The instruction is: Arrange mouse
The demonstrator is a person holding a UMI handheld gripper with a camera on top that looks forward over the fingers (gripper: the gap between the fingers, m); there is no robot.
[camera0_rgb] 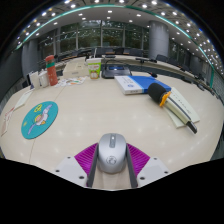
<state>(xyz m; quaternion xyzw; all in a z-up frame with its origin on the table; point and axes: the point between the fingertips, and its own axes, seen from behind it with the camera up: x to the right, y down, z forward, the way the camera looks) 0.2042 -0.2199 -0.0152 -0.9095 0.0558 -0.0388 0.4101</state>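
Note:
A grey computer mouse sits between my two fingers, its nose pointing away from me over the beige table. My gripper has its magenta pads pressed against both sides of the mouse. The mouse looks held just above or on the table. A round teal mat with a cartoon print lies on the table ahead and to the left of the fingers.
A blue-and-white book and a yellow-and-black tool lie ahead to the right. A red bottle, a white cup and papers stand at the far left. The table's curved edge runs behind them.

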